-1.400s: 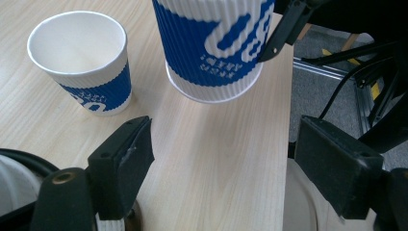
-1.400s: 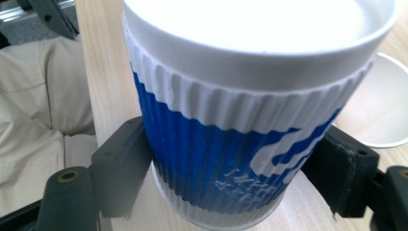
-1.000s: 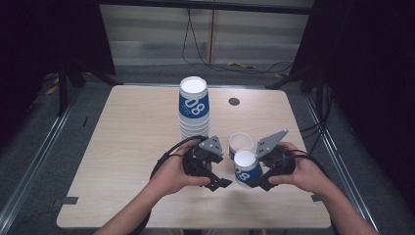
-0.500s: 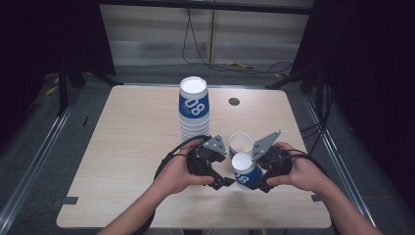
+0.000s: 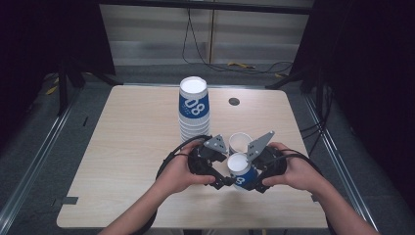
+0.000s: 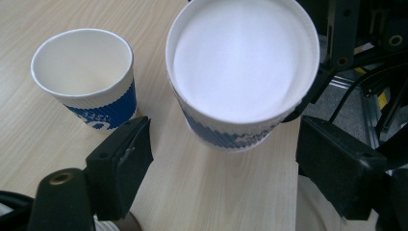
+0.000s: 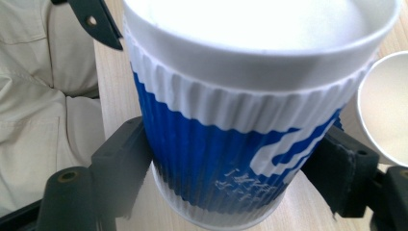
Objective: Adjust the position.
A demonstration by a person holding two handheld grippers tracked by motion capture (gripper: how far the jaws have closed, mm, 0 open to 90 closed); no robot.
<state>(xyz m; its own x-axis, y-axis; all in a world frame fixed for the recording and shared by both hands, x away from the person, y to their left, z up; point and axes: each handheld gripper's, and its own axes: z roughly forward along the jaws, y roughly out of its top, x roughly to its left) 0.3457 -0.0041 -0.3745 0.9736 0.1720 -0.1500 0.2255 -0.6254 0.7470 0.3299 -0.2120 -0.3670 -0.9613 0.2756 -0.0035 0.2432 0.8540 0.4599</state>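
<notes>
A blue-and-white ribbed paper cup hangs just above the table's near edge, with my right gripper shut on its sides. In the right gripper view the cup sits between both pads. My left gripper faces it from the left. Its jaws have just been opening and stand open on either side of the cup without pressing on it. A second empty cup stands upright on the table just behind, also seen as the far cup.
A tall stack of upside-down cups stands at mid-table behind the grippers. A small dark round hole lies near the far edge of the wooden table. The person's light clothing is close beside the table's near edge.
The right gripper with its cup has shifted slightly left toward the left gripper. The stack and the standing cup have not moved.
</notes>
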